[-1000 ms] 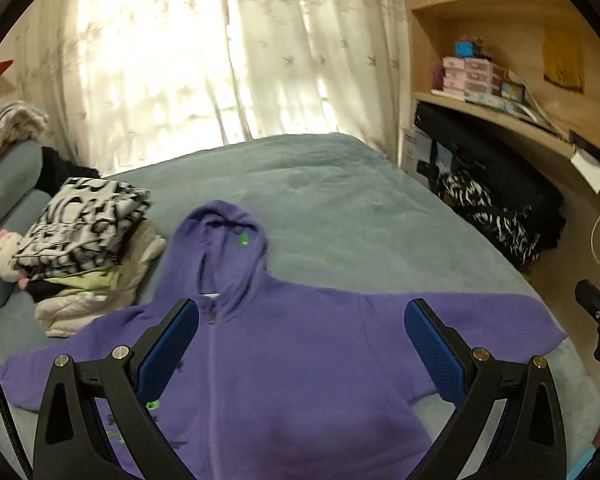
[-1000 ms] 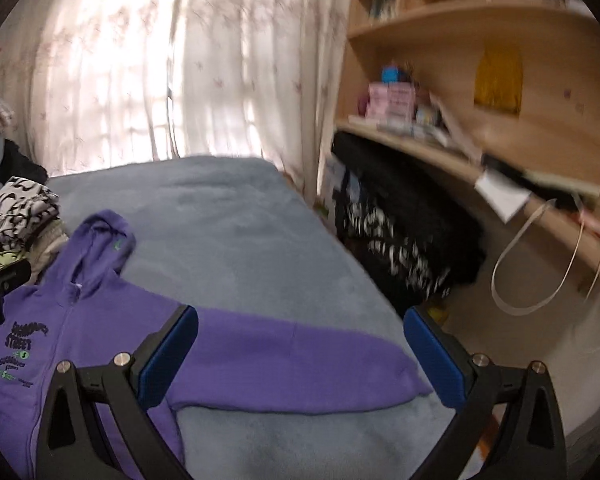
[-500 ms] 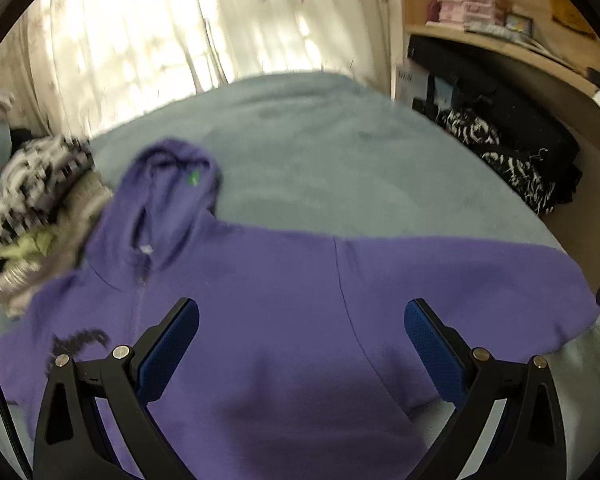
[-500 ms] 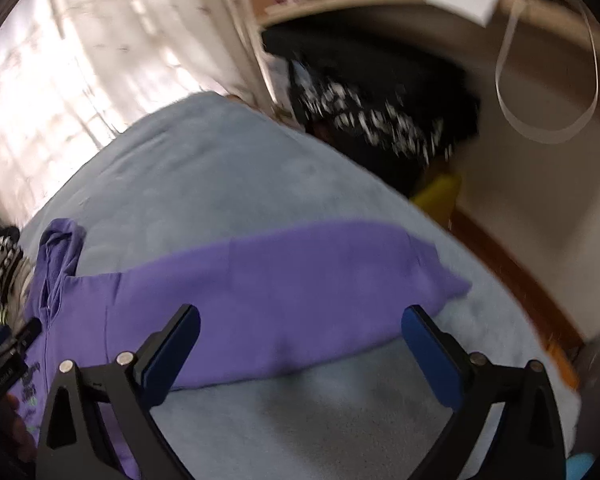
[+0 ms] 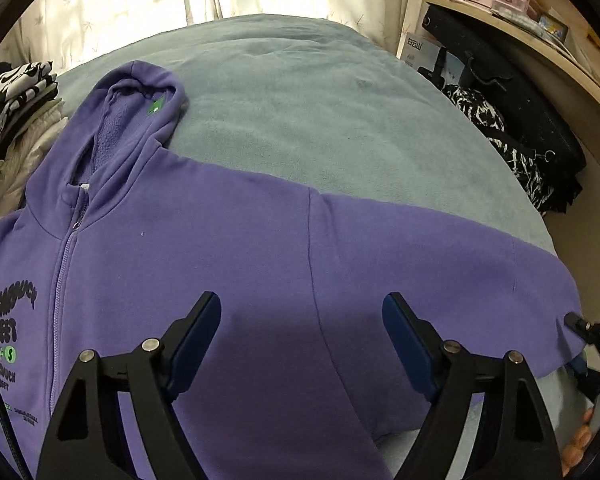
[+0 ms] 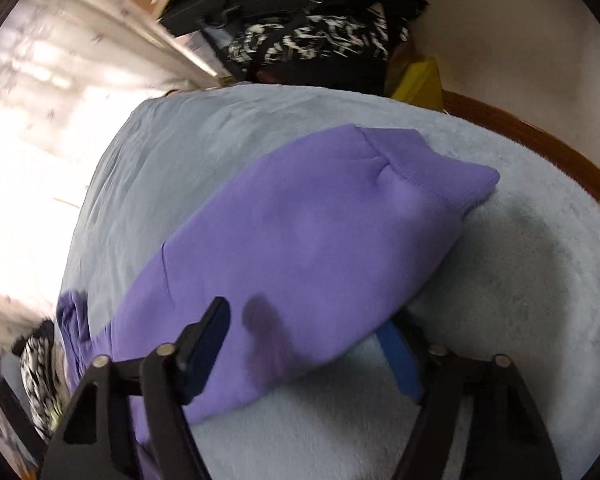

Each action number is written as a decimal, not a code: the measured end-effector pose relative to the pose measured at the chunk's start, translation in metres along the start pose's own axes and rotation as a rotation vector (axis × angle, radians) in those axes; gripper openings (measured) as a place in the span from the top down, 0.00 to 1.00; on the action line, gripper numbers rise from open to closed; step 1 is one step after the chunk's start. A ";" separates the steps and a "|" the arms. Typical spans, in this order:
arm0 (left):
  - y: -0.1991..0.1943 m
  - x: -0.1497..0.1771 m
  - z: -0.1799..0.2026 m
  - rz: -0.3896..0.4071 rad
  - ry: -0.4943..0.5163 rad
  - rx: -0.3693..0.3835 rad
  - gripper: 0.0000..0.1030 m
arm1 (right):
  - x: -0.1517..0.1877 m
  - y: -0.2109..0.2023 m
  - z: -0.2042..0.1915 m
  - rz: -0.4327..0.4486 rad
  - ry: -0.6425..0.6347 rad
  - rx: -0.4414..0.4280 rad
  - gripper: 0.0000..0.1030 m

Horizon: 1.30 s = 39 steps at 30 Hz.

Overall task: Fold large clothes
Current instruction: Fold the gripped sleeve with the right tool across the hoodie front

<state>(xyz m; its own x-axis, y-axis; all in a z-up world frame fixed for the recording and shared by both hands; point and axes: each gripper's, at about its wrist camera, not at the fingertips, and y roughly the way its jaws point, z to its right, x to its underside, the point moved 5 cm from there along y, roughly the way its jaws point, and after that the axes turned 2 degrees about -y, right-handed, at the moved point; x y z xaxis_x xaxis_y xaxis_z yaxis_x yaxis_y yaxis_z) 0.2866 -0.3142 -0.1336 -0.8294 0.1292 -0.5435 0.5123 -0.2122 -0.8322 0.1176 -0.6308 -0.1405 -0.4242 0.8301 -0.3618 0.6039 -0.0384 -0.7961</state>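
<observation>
A purple zip hoodie [image 5: 228, 248] lies spread face up on the grey-blue bed [image 5: 300, 92], hood toward the curtains, its right sleeve [image 5: 440, 264] stretched to the bed's right edge. My left gripper [image 5: 302, 336] is open, low over the hoodie's chest near the armpit seam. My right gripper [image 6: 312, 340] is open and straddles the lower edge of the sleeve [image 6: 312, 224]; its right finger [image 6: 396, 356] is partly under the cloth. The sleeve cuff [image 6: 440, 172] points to the bed edge. The right gripper's body also shows in the left wrist view [image 5: 596, 344].
A stack of folded clothes [image 5: 12, 92] sits on the bed left of the hood. A black bag and patterned cloth [image 5: 512, 120] stand by the wooden shelves on the right. The bed's wooden rim [image 6: 540, 140] runs past the cuff.
Both grippers have dropped closer to the hoodie. The left one moved right toward the armpit. The right one tilted and came down onto the sleeve, near the cuff.
</observation>
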 end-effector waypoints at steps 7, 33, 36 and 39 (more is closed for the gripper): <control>-0.035 -0.006 -0.010 0.051 0.010 0.031 0.21 | -0.017 -0.019 -0.021 0.091 0.011 -0.115 0.92; -0.128 0.057 -0.248 0.084 -0.154 -0.159 0.21 | 0.303 0.019 -0.293 -0.304 -0.897 -0.205 0.74; -0.126 0.066 -0.252 0.075 -0.161 -0.144 0.21 | 0.312 0.012 -0.285 -0.329 -0.875 -0.222 0.51; -0.125 0.072 -0.248 0.066 -0.159 -0.128 0.21 | 0.312 -0.005 -0.279 -0.334 -0.869 -0.242 0.50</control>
<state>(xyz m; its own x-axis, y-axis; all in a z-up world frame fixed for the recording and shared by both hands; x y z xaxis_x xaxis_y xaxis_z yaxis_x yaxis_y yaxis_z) 0.2185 -0.0380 -0.0960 -0.8125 -0.0380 -0.5817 0.5826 -0.0886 -0.8079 0.1705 -0.2168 -0.1139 -0.8926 0.0717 -0.4450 0.4430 0.3218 -0.8367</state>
